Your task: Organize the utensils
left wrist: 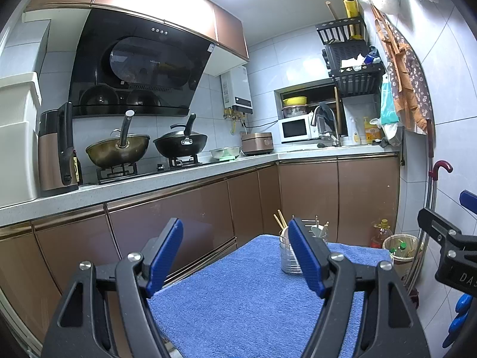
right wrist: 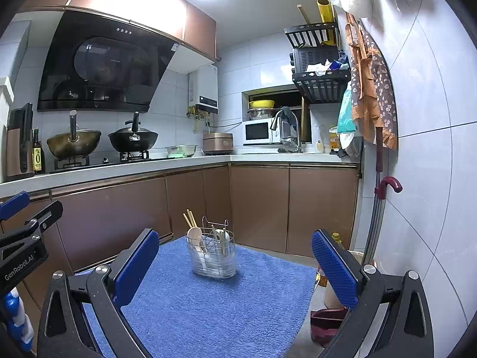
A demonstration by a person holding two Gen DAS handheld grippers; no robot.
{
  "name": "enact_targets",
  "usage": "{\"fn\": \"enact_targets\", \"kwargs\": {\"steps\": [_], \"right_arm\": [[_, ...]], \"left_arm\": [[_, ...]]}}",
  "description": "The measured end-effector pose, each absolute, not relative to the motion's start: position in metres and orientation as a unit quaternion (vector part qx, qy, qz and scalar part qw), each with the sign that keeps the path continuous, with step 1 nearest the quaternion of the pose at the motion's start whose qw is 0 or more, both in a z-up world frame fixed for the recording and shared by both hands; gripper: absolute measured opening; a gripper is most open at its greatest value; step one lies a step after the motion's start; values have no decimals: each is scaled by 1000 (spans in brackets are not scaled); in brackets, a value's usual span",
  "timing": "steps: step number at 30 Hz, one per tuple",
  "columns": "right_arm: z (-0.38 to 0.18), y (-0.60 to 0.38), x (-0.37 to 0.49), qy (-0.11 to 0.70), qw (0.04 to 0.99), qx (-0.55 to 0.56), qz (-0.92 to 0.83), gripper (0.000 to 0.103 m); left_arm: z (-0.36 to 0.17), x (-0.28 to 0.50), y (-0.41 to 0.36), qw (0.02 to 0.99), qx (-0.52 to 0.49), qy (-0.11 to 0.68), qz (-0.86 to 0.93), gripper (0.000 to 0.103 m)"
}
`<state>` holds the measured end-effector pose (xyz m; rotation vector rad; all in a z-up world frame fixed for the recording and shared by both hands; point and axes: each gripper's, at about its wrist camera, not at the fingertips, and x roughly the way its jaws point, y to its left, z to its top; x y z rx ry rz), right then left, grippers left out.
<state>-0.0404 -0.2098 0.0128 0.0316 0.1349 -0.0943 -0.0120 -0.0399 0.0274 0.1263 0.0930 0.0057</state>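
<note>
Utensils stand gathered in a wire utensil caddy on the blue towel that covers my bench, toward the far edge and a little left of the middle as my right camera sees it. I can make out wooden chopsticks slanting up out of the caddy's left compartment, a pale wooden spoon beside them, and a few more handles in the right compartment, too small for me to name. The caddy is upright and nothing lies loose on the towel around it.

My right gripper hangs level over the near part of the towel, its jaws wide apart with nothing between them; the caddy shows in the gap but well beyond the blue pads. My left gripper is also held over the near edge, jaws spread and empty, its right pad hiding part of the caddy from that camera. Neither gripper touches the caddy.

Behind the bench runs the kitchen counter with two woks on the hob, and a microwave sits in the far corner.
</note>
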Motion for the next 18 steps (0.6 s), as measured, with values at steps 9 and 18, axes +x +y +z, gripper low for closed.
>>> {"fn": "enact_targets", "kwargs": {"steps": [9,18], "right_arm": [[13,-210,-40,68,996,16,-47,103],[14,-210,-42,69,996,17,-49,103]], "left_arm": [[27,-12,-40,997,63,47,3,71],[26,-11,-39,997,64,48,3,71]]}}
